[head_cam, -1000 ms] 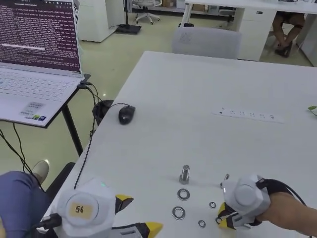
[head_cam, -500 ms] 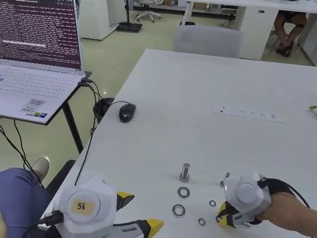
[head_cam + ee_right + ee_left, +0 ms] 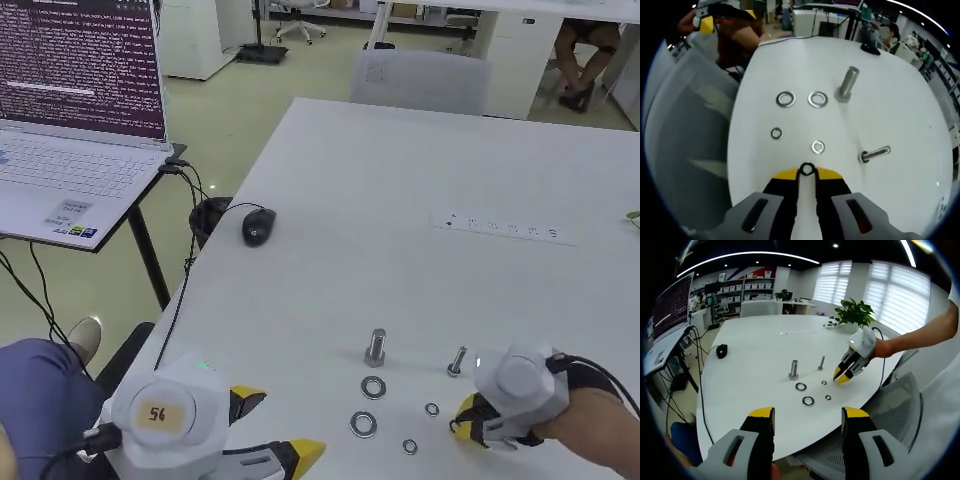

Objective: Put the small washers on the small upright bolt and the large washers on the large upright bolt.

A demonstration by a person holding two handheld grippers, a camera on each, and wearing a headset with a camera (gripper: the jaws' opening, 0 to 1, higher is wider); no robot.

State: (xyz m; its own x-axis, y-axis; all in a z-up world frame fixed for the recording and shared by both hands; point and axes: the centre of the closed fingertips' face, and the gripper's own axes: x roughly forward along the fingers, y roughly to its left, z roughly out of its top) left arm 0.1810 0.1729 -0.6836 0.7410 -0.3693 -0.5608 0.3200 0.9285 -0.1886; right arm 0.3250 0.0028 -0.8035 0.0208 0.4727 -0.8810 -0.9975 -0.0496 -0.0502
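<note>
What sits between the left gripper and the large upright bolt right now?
In the left gripper view, two large washers lie flat in that stretch: the nearer washer, then the farther washer, in line from the left gripper to the large bolt.

The head view looks forward and down from above the near edge of the table [image 3: 400, 200], the left gripper view faces across it from off that edge, the right gripper view sits low and close, and all three share the large bolt [image 3: 375, 347], small bolt [image 3: 457, 361] and washers [image 3: 373, 387].
</note>
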